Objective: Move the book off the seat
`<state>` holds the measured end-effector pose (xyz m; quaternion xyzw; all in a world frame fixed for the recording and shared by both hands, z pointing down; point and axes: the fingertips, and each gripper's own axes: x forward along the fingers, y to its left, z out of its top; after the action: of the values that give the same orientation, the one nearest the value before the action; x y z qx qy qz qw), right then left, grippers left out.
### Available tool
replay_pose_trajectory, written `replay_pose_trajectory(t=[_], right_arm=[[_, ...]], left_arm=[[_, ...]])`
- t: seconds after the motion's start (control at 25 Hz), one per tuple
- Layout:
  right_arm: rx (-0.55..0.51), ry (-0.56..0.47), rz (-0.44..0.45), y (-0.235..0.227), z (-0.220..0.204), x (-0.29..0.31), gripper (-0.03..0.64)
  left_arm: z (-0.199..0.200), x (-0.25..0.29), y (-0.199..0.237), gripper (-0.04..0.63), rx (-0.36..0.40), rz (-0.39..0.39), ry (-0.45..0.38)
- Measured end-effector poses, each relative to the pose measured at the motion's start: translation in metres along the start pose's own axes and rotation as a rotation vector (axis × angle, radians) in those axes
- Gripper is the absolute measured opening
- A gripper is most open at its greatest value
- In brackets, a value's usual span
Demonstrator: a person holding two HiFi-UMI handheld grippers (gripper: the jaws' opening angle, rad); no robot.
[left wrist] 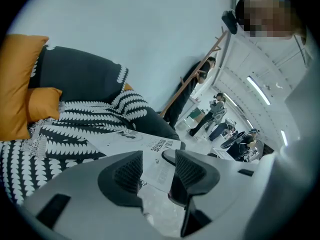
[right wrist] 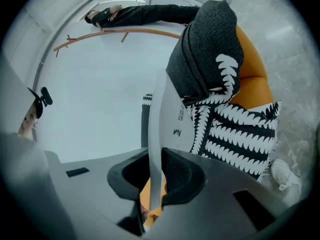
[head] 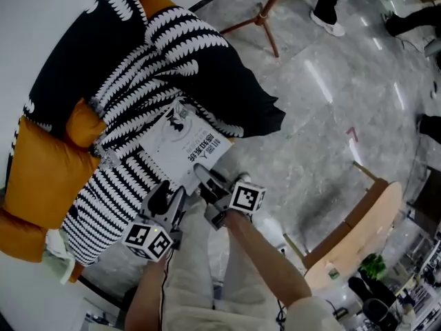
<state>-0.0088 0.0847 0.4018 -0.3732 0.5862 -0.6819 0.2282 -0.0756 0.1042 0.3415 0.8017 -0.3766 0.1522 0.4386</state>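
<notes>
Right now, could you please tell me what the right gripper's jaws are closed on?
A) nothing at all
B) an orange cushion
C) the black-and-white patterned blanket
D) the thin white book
D: in the right gripper view, the right gripper pinches the edge of the thin white book, which runs between its pads.

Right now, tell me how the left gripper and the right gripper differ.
The right gripper is shut on the book's edge; the left gripper is open and holds nothing. The right gripper's jaws stand narrow, pinching the thin book; the left gripper's jaws stand wider apart. Both point toward the book.
</notes>
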Motion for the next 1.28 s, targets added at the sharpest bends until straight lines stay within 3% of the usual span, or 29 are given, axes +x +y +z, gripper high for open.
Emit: replay_pose_trajectory(t=[0.4, 0.6, 1.04, 1.28], right_arm=[[-0.061, -0.013, 0.074, 0.057, 0.002, -0.023, 0.049], [-0.073, -0.047, 0.078, 0.08, 0.011, -0.048, 0.049], [-0.068, -0.175, 0.133, 0.124, 0.038, -0.12, 0.051], [-0.073, -0.278, 0.132, 0.12, 0.06, -0.192, 0.051]], left_arm=[[0.011, -0.018, -0.033, 0.157, 0.078, -0.043, 0.051], [0.022, -0.03, -0.056, 0.033, 0.182, -0.047, 0.065], [0.031, -0.029, -0.142, 0.023, 0.341, -0.14, 0.096], [0.009, -0.008, -0.201, 0.023, 0.412, -0.208, 0.121]])
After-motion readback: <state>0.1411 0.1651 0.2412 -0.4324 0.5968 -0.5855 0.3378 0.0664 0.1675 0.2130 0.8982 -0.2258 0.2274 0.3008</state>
